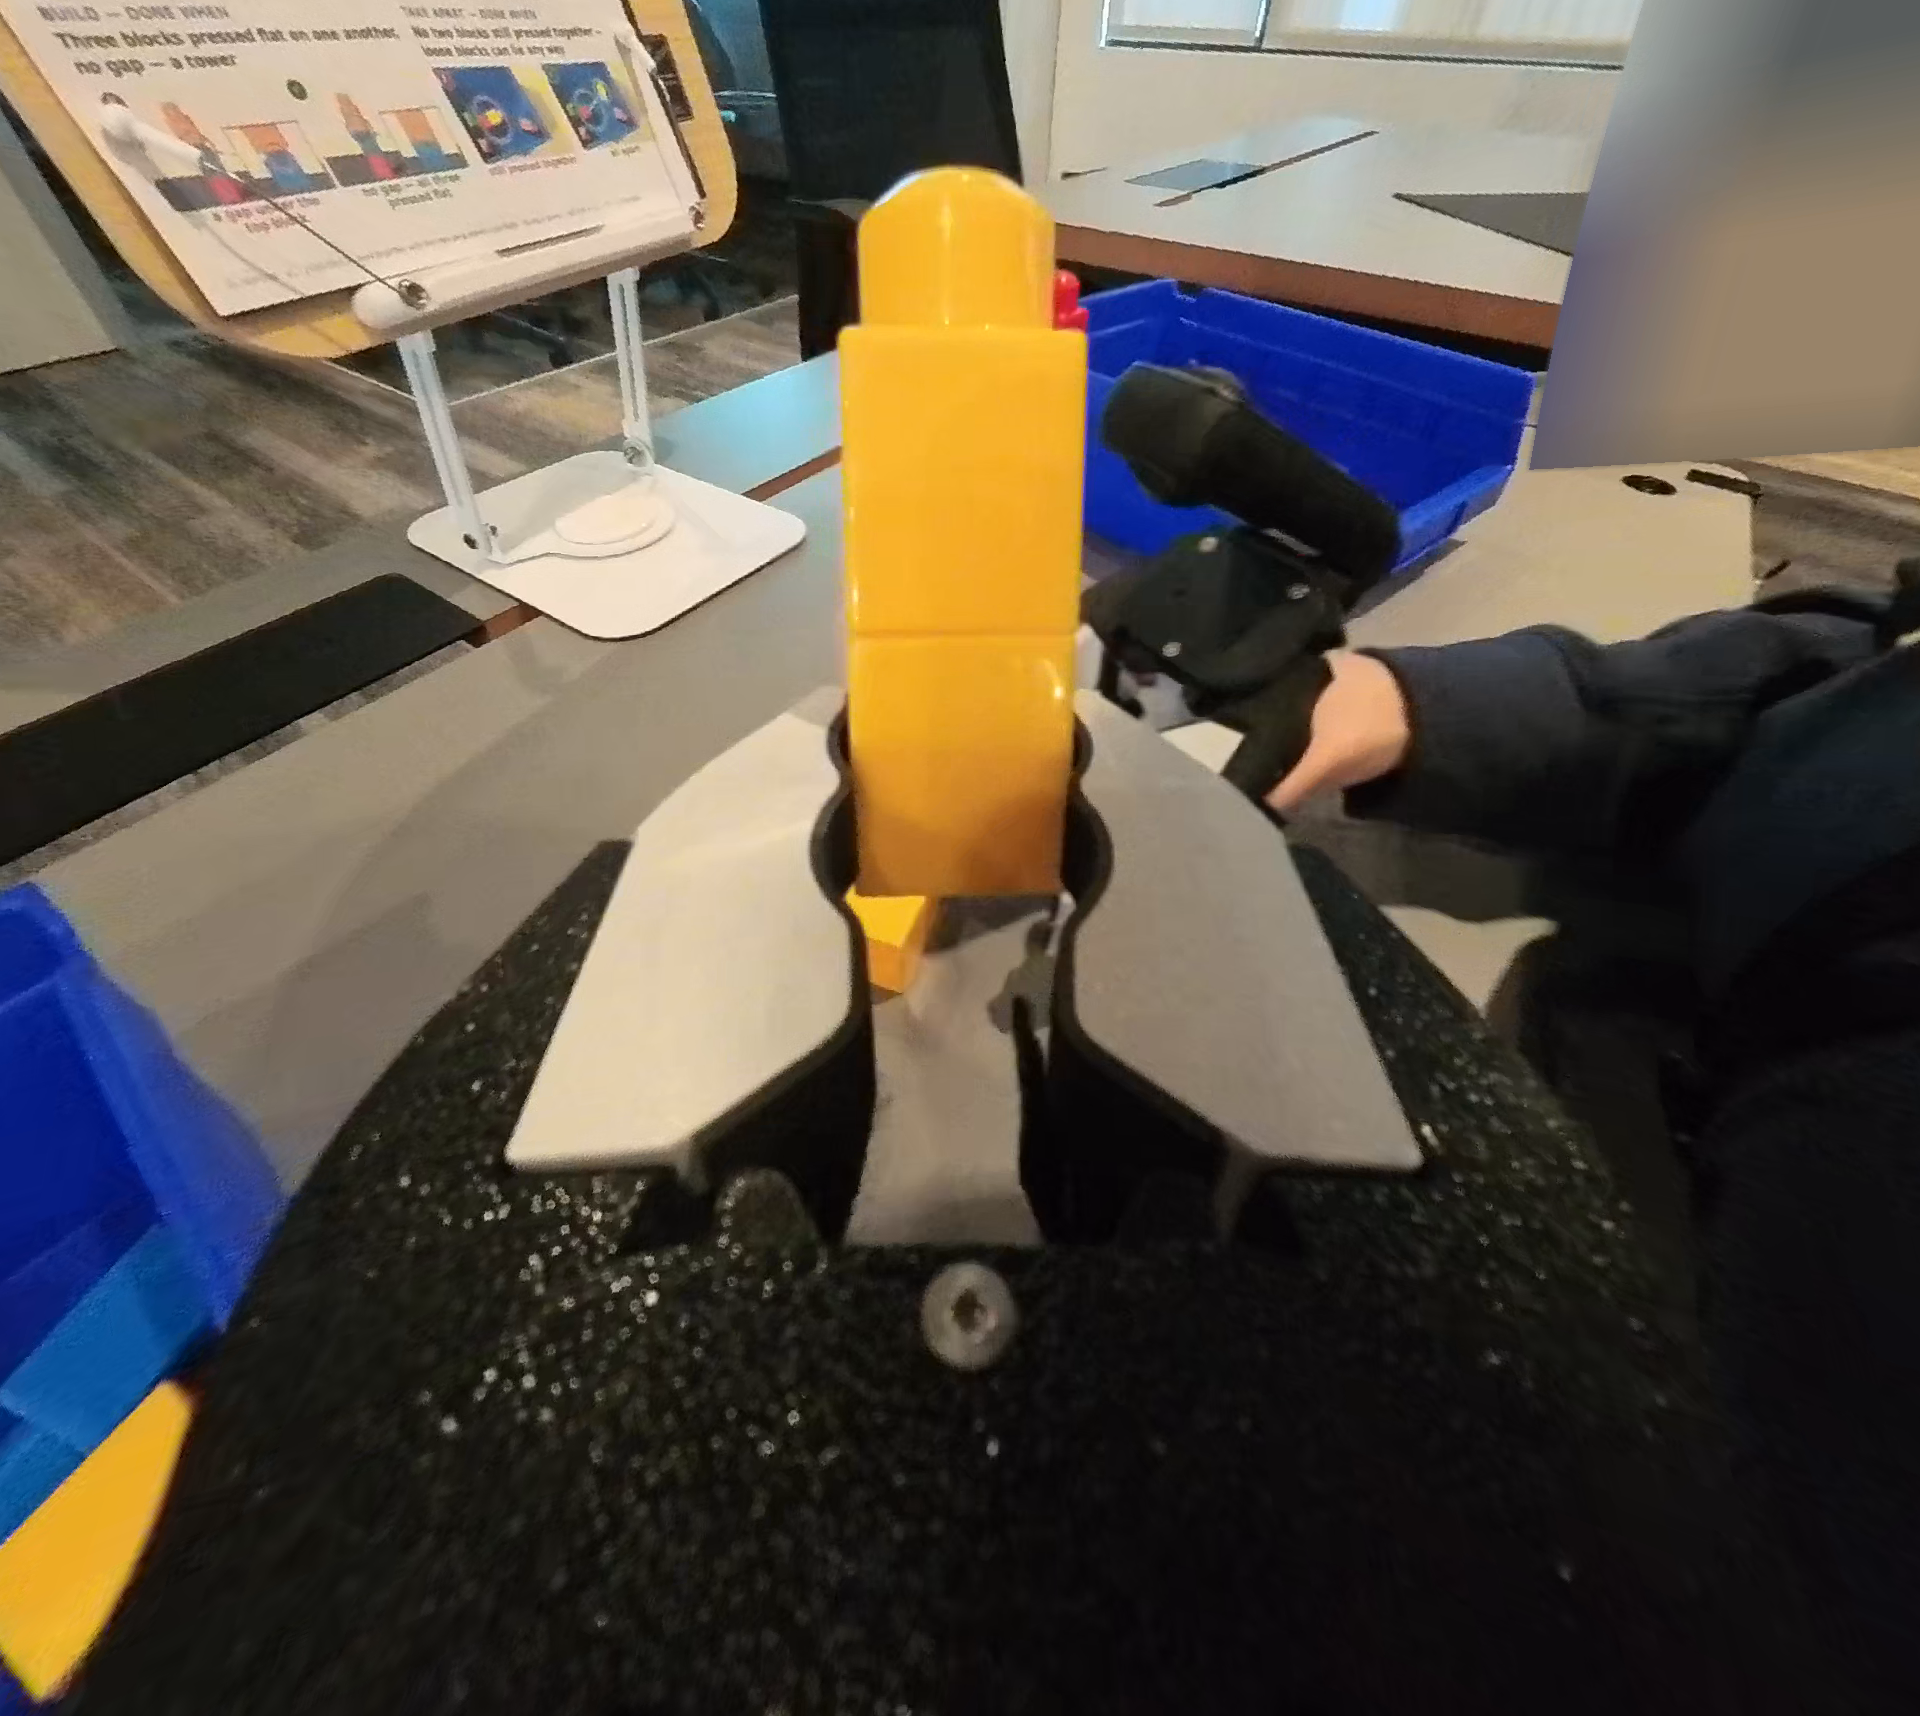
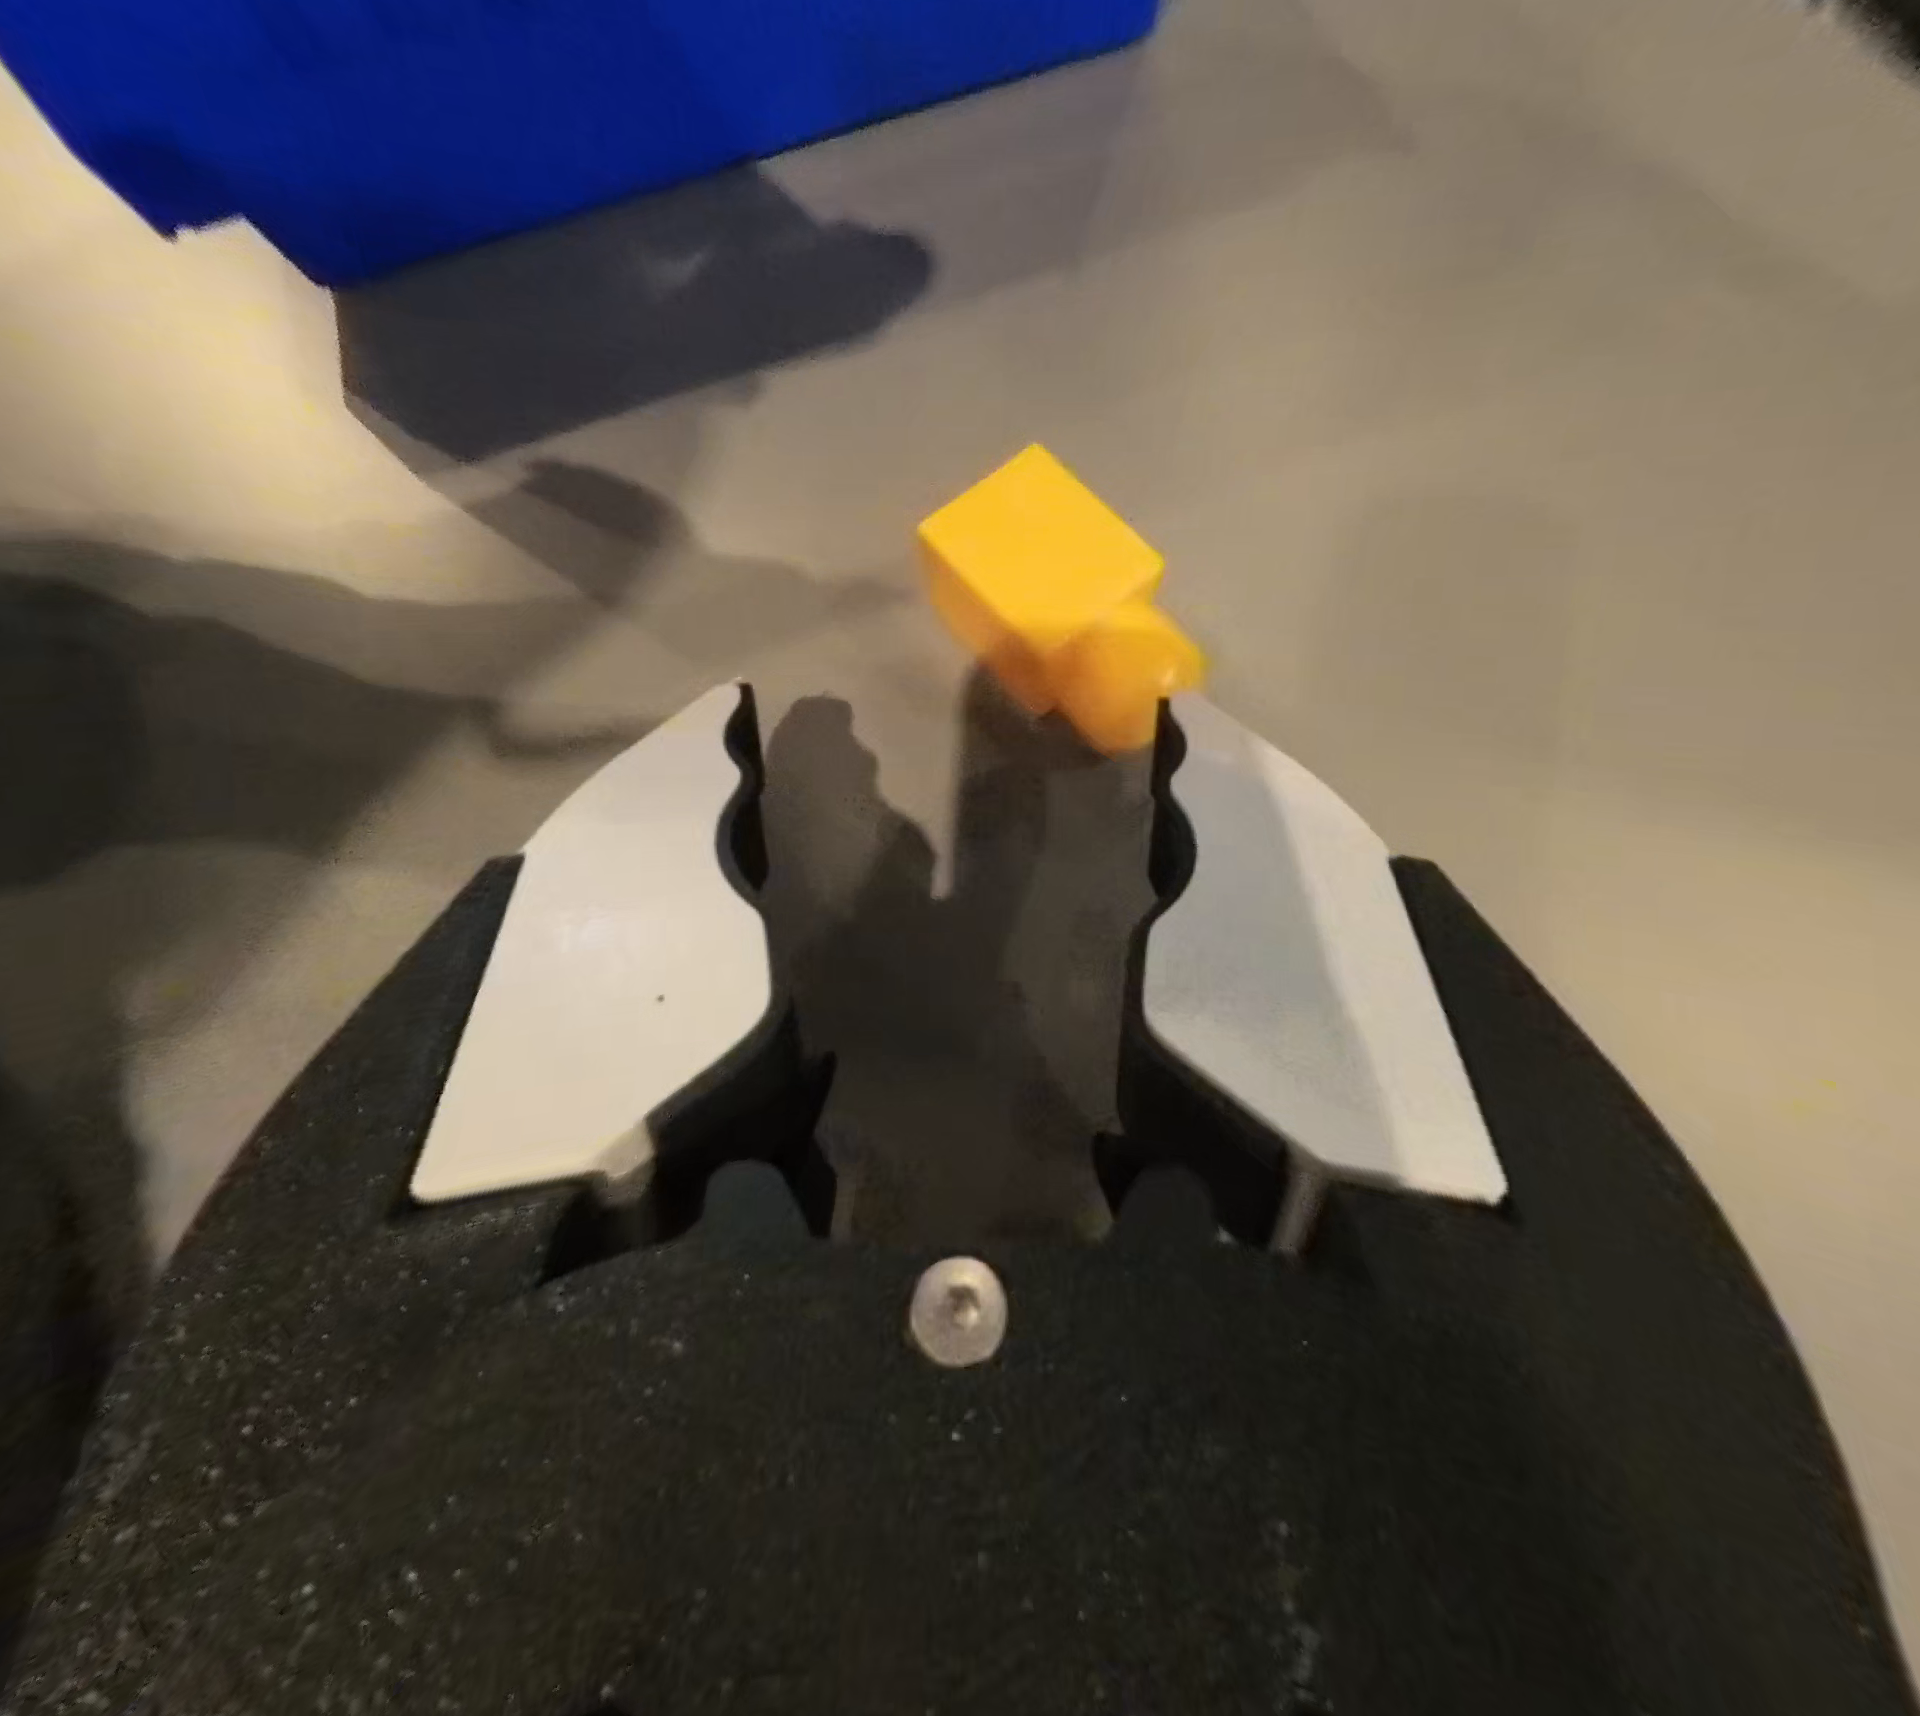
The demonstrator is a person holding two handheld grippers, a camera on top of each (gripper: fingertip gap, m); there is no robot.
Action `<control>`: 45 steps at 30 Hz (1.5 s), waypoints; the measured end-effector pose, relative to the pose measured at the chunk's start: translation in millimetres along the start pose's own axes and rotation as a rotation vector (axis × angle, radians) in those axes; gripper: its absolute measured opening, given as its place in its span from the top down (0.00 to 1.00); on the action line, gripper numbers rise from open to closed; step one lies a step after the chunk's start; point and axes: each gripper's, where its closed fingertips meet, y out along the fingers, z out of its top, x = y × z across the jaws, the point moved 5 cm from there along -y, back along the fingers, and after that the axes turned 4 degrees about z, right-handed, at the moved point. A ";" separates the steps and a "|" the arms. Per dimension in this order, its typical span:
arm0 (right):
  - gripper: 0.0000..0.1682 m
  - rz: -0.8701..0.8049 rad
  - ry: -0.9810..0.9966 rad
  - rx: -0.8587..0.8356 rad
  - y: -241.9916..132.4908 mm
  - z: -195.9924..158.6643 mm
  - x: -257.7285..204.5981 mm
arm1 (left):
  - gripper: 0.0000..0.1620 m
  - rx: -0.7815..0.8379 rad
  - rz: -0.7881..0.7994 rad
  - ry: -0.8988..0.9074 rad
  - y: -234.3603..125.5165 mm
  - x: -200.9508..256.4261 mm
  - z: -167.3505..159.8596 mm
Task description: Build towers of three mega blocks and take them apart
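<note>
My left gripper (image 1: 961, 731) is shut on the lower block of a yellow two-block stack (image 1: 961, 523), which it holds upright above the grey table; one round stud tops the stack. A loose yellow block (image 2: 1039, 586) lies on its side on the table, stud pointing right, and part of it shows under the stack in the left wrist view (image 1: 894, 939). My right gripper (image 2: 954, 700) is open and empty just short of this block, its right fingertip beside the stud. The left wrist view shows the right gripper (image 1: 1226, 627) behind the stack, held by a hand.
A blue bin (image 1: 1299, 399) stands at the back right with a red piece (image 1: 1065, 300) showing at its rim. Another blue bin (image 1: 83, 1147) is at the near left; one bin's side shows in the right wrist view (image 2: 571, 4). An instruction board on a white stand (image 1: 343, 56) stands at the back left.
</note>
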 end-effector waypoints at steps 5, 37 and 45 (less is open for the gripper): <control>0.56 0.151 -0.303 0.004 17.3 10.7 22.3 | 0.78 -0.055 -0.038 0.045 -0.4 3.9 -6.0; 0.78 -0.022 -0.846 -0.277 -99.1 37.4 -9.9 | 0.78 -0.523 -0.032 0.587 64.5 39.5 -58.7; 0.79 -0.036 -0.888 -0.275 -98.7 30.4 -17.7 | 0.79 -0.476 -0.075 0.606 65.4 47.1 -63.1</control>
